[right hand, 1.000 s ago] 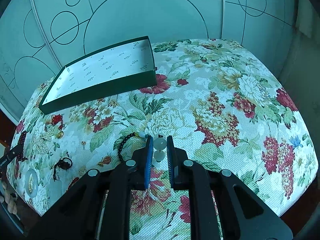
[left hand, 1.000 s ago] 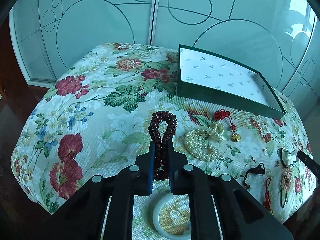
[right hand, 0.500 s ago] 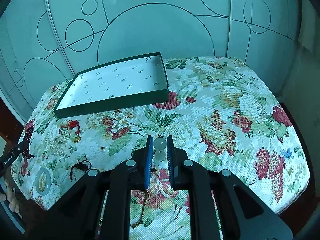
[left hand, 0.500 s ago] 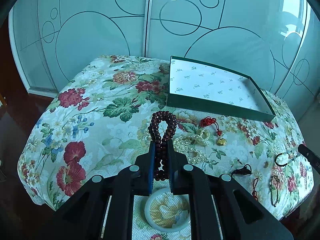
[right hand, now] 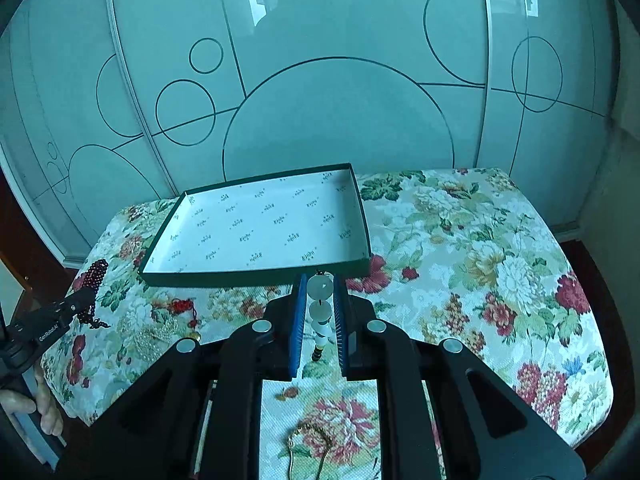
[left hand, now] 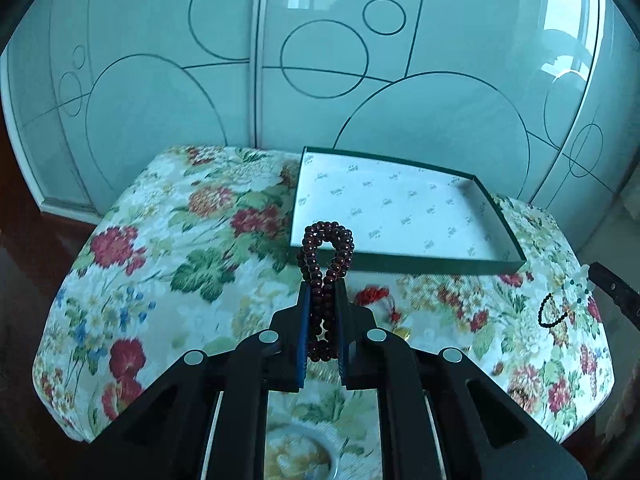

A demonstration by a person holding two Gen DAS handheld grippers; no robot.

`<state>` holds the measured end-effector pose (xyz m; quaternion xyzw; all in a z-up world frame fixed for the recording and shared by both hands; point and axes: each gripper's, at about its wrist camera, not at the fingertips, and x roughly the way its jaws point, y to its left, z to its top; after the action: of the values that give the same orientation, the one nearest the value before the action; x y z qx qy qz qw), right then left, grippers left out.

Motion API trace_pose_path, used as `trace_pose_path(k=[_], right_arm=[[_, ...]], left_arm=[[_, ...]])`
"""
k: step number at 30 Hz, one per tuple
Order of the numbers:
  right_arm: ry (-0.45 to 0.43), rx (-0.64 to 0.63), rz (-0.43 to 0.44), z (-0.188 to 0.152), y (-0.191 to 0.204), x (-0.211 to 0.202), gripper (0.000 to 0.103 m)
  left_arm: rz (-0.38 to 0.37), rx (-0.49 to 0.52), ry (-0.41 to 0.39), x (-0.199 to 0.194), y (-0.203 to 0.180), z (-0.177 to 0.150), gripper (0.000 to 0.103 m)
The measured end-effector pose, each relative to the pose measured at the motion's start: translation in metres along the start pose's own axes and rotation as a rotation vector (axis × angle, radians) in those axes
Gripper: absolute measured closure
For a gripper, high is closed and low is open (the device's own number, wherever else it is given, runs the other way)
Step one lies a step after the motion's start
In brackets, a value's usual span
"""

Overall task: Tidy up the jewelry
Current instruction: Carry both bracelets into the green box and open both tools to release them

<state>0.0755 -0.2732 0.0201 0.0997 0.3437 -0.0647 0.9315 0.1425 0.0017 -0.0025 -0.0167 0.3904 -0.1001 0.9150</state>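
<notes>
- On the flowered cushion, toward its far side, sits a shallow green box with a white printed lining; nothing lies in it yet, so it looks like the place meant for the jewelry.
- Left gripper: its fingers are closed on a dark red bead string, pinched along its doubled length so a loop stands up past the tips, clear of the cushion and in line with the near left corner of the box.
- Right gripper: its fingers are closed on a pale bead bracelet, the round pale beads stacked between the pads and a darker stretch hanging below, just in front of the near right wall of the box.
- Both pieces are held up off the cloth, probably so they carry over the box wall without dragging.
- Left behind on the cushion, near the box: a red knotted charm with a gold pendant, a pearl strand, a pale ring-shaped bangle close under the left gripper, and a thin gold chain under the right one.
- Judged from this, both pieces are next to be lowered into the box.
</notes>
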Motion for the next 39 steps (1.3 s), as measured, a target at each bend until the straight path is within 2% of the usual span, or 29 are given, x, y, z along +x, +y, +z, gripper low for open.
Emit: trace_pose_path(k=[8, 15, 24, 31, 33, 34, 36, 39], right_arm=[[-0.041, 0.007, 0.039, 0.048, 0.006, 0.027, 0.089], [-0.002, 0.03, 0.058, 0.072, 0.006, 0.075, 0.089], [0.142, 0.04, 0.031, 0.046, -0.005, 0.156, 0.089], [0.206, 0.058, 0.02, 0.032, -0.014, 0.184, 0.089], [0.201, 0.059, 0.017, 0.03, -0.015, 0.185, 0.087], [0.199, 0.057, 0.014, 0.03, -0.015, 0.185, 0.085], [0.193, 0.058, 0.013, 0.03, -0.015, 0.184, 0.074], [0.183, 0.062, 0.016, 0.031, -0.016, 0.177, 0.073]], left_arm=[[-0.034, 0.021, -0.007, 0.032, -0.024, 0.05, 0.092], [-0.028, 0.04, -0.01, 0.077, -0.042, 0.085, 0.092], [0.001, 0.077, 0.079, 0.15, -0.054, 0.069, 0.092], [0.017, 0.065, 0.143, 0.182, -0.051, 0.056, 0.089], [0.023, 0.063, 0.148, 0.185, -0.05, 0.053, 0.074], [0.023, 0.061, 0.147, 0.185, -0.05, 0.052, 0.07], [0.02, 0.065, 0.141, 0.184, -0.051, 0.051, 0.053], [0.028, 0.074, 0.128, 0.178, -0.053, 0.05, 0.037]])
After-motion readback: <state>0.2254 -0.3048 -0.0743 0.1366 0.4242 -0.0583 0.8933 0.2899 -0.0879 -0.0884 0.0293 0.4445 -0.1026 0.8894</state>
